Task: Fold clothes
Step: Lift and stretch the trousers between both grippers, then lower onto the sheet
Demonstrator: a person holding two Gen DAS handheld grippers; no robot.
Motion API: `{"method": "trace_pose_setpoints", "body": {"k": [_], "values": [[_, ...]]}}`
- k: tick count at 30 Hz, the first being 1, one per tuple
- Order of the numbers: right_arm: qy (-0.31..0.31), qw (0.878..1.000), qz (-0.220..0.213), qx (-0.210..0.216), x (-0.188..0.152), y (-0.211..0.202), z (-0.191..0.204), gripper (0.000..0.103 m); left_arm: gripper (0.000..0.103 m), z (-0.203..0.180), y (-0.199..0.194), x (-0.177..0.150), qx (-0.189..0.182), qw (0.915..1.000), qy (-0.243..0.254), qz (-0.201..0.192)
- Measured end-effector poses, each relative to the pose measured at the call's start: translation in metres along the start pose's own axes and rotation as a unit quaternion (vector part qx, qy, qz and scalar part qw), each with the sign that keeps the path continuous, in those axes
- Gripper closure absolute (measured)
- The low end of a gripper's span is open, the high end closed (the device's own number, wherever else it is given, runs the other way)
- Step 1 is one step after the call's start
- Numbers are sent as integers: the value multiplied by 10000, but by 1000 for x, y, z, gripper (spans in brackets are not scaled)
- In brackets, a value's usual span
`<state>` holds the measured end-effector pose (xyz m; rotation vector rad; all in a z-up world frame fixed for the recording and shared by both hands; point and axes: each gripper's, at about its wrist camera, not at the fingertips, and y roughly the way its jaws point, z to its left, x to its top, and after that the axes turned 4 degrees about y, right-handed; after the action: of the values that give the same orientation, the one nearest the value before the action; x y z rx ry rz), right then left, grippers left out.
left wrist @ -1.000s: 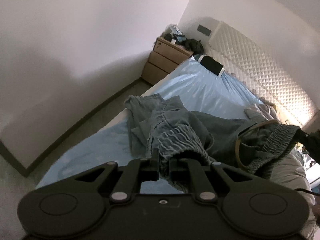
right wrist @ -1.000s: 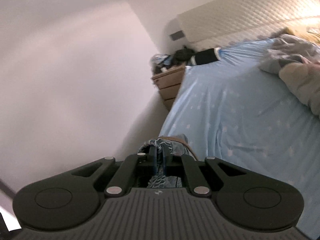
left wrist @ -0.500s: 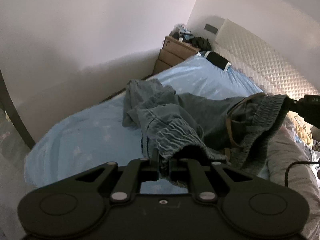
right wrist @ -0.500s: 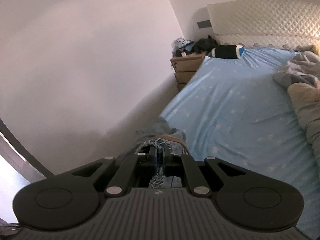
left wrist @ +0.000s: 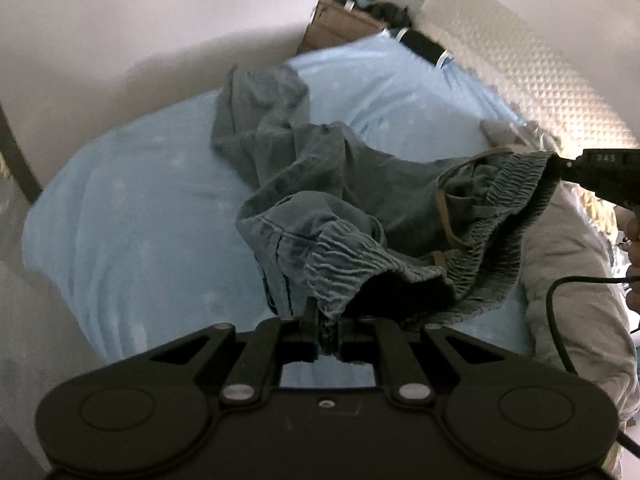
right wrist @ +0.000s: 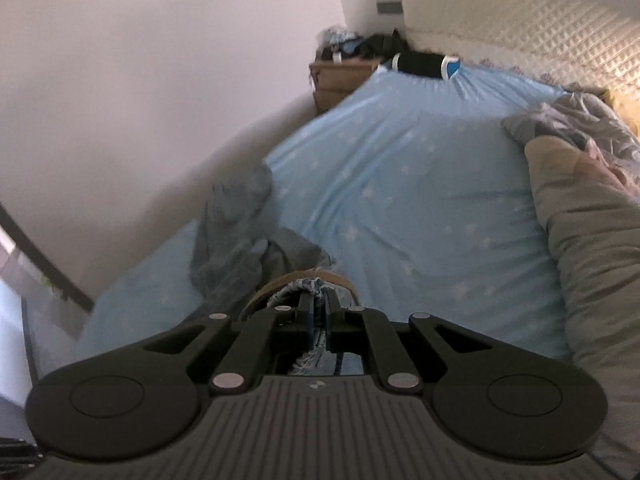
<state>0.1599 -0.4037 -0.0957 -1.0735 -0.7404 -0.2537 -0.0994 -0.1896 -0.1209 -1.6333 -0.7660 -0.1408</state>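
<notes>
A: State garment colour
B: Faded blue-grey denim trousers (left wrist: 328,184), tan band (left wrist: 444,216) inside the gathered waist
A: Bedding?
B: Pale blue fitted sheet (right wrist: 420,184), small white star print; plain grey-beige quilt (right wrist: 600,248); cream diamond-quilted headboard (right wrist: 520,24)

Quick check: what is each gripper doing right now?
Left gripper: shut on the denim trousers, at the waistband.
Right gripper: shut on the same waistband.
</notes>
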Motion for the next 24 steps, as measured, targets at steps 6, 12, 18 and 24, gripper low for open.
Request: {"method": "trace_pose_setpoints", "body": {"k": [6,12,18,24], "values": [[-371,9984,252,343,-20,7,-45,98,96,-58,17,-34,521,9986,-69,35],[-805,9939,657,381,-38,27,-79,98,96,-94,49,-52,816,9961,-216,242],[-966,9885,1152,192,-66,64,-113,99,96,-109,93,-73,941,9931,-357,600],[-988,9827,1565,-25,-91,99,-135,98,95,-116,133,-87,996,9891,-541,942]]}}
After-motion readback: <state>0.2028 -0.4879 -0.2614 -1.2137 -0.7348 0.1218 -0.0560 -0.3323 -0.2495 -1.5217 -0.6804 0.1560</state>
